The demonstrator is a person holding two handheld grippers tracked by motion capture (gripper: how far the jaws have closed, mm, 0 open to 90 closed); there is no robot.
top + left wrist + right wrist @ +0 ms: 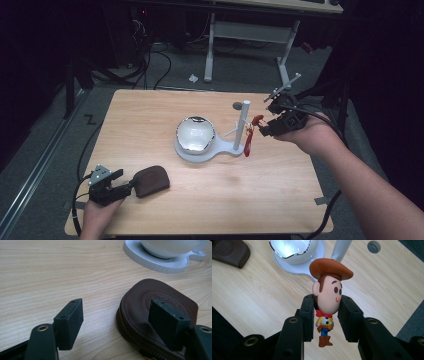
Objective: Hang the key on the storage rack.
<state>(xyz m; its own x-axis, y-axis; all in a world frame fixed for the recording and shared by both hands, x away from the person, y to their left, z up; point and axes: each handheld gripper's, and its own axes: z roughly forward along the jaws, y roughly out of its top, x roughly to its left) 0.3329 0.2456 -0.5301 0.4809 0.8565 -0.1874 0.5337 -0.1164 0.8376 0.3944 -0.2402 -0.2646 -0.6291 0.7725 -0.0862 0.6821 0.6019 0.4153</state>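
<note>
A small cowboy figure with a brown hat is pinched by the head between the jaws of my right gripper. In the high view that right gripper holds the figure in the air beside the white post, and a red cord hangs down from it. At the near left, my left gripper stands open at the edge of a brown zip pouch. In the left gripper view one jaw is over the pouch and the other over bare wood, with nothing gripped by the left gripper.
A white stand base in the table's middle carries a shiny white bowl and the post. A small grey disc lies behind the post. Desk legs and cables stand on the floor beyond the far edge.
</note>
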